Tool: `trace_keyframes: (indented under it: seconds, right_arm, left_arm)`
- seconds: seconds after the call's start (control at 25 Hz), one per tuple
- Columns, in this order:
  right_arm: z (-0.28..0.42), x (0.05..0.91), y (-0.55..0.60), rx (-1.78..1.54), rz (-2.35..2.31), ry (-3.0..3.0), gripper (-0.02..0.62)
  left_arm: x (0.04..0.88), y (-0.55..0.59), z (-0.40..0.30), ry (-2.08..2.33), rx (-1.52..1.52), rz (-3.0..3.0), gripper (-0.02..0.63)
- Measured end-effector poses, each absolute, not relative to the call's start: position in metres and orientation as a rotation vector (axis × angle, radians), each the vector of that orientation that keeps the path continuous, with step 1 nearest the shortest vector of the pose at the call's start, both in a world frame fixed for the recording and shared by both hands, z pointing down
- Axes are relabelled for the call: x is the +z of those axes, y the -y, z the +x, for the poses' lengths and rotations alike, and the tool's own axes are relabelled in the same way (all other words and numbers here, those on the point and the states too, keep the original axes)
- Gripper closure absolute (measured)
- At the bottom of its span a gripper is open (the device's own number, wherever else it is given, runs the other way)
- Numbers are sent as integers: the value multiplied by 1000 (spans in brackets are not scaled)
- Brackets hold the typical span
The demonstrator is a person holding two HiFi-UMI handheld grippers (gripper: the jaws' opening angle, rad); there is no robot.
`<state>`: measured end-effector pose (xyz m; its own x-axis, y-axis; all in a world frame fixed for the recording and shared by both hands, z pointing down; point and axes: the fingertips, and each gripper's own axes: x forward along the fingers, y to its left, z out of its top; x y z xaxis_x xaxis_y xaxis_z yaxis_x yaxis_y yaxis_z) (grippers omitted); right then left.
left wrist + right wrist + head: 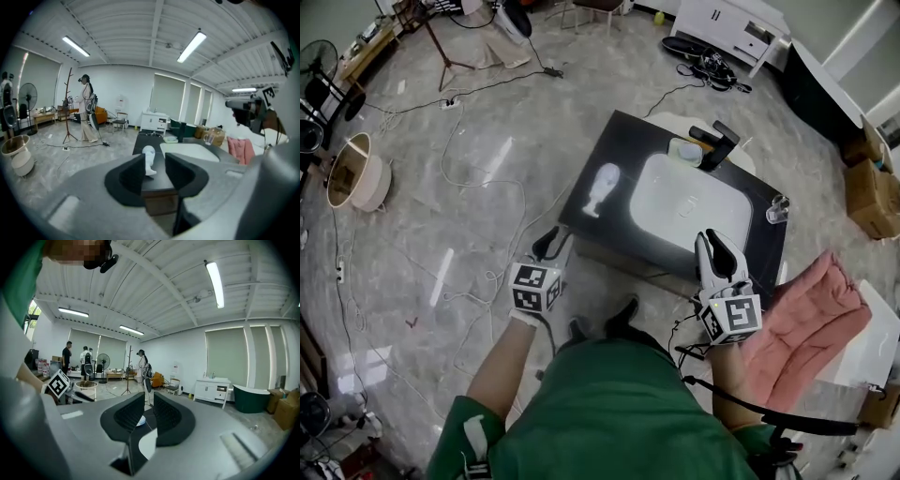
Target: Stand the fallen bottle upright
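A white bottle lies on its side on the left part of the black table. My left gripper hovers off the table's near left corner, short of the bottle, its jaws open. In the left gripper view the bottle shows in the gap of that gripper, well beyond the fingertips and untouched. My right gripper is at the table's near edge by the basin. Seen from its own camera, this gripper has its jaws a narrow gap apart with nothing between them.
A white basin fills the table's middle, with a black faucet and a small white dish behind it. A glass cup stands at the right edge. A pink cushion lies to the right. Cables cross the floor.
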<state>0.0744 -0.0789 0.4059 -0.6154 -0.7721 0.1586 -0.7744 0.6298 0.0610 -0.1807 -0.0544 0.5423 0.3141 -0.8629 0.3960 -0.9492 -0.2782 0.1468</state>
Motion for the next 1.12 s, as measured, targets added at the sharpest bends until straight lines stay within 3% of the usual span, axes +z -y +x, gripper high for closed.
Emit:
trace_keyframes:
  seconds: [0.28, 0.6, 1.12]
  right_arm:
    - [97, 420, 139, 23, 1174, 2718, 552]
    - [62, 443, 181, 46, 1008, 2750, 552]
    - [73, 457, 209, 137, 1248, 2594, 552]
  left_arm:
    - [584, 111, -154, 1624, 472, 2157, 469]
    - [609, 141, -149, 1619, 522, 2094, 454]
    - [710, 185, -147, 1405, 740, 2099, 371]
